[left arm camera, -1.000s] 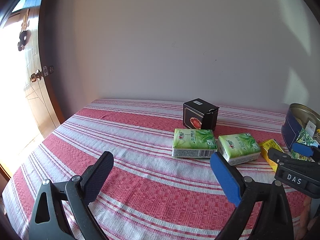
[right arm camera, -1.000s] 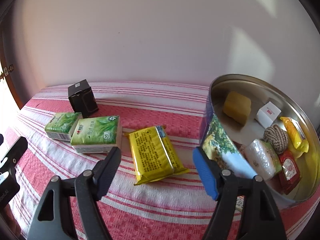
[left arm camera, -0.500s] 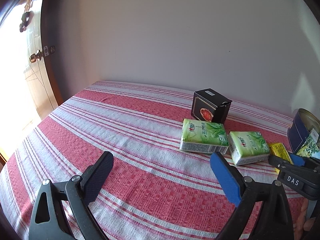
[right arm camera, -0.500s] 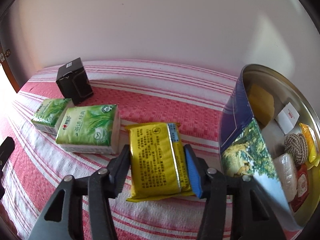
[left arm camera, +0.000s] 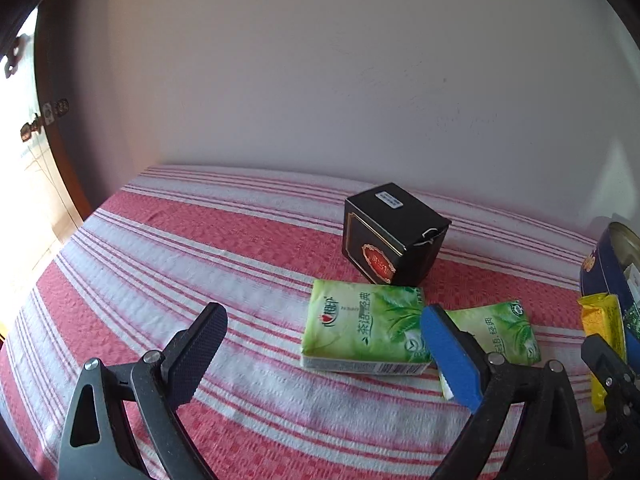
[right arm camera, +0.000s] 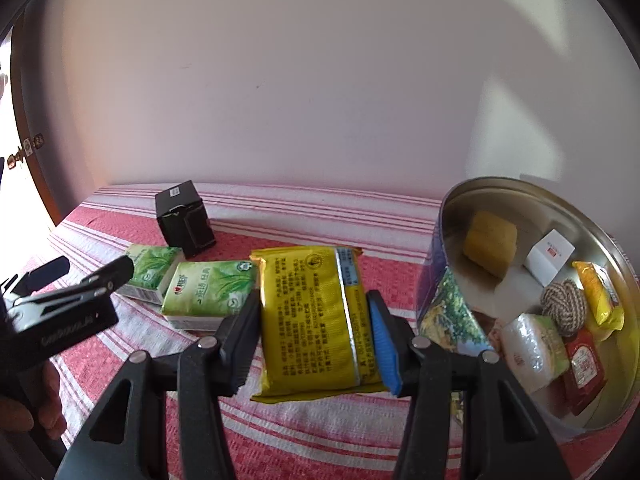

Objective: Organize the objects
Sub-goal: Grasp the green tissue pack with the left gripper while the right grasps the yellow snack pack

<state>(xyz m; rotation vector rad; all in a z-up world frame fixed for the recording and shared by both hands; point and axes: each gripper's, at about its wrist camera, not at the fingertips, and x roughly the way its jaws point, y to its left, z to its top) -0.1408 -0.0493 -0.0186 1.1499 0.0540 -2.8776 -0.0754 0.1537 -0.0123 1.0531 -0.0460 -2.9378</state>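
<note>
My right gripper is shut on a yellow packet and holds it just left of the round tin. The packet also shows at the right edge of the left wrist view. My left gripper is open and empty above the striped cloth, in front of two green tissue packs. A black box stands behind them. In the right wrist view the packs and the black box lie to the left.
The tin holds several items: a yellow block, a white box, a rope knot, a red sachet. A wall rises behind the table. A door stands at far left. The tin's blue side is at right.
My right gripper has closed on the yellow packet and lifted it off the cloth. My left gripper has moved closer to the green packs and black box, still open.
</note>
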